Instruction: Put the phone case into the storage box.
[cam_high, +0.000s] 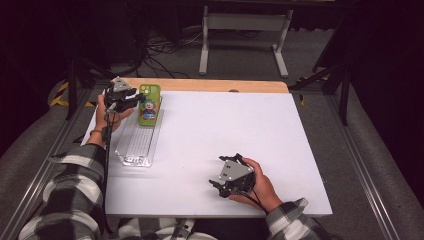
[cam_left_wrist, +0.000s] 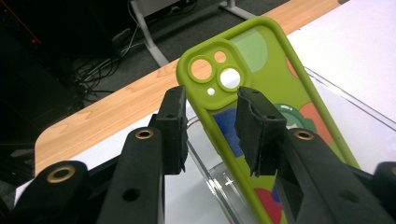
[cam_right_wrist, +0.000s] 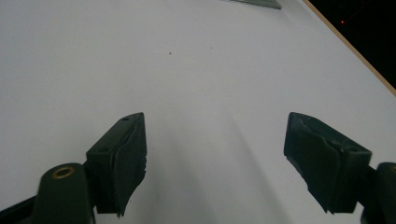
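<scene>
A green phone case (cam_high: 149, 102) with a cartoon print stands tilted at the far end of a clear plastic tray (cam_high: 137, 145) on the left of the white table. My left gripper (cam_high: 136, 99) reaches it from the left. In the left gripper view the case (cam_left_wrist: 280, 79) shows its back and camera cut-outs, and my left gripper (cam_left_wrist: 210, 126) has closed on its near rim, one pad outside the rim and the other on the back. My right gripper (cam_high: 215, 171) rests low near the table's front edge, and in its own view the gripper (cam_right_wrist: 215, 154) is open over bare white surface.
The white tabletop (cam_high: 225, 130) has a wooden strip (cam_high: 210, 85) along its far edge. The clear tray's wall (cam_left_wrist: 345, 121) runs under the case. Beyond the table are cables and a white metal stand (cam_high: 245, 30) on the dark floor.
</scene>
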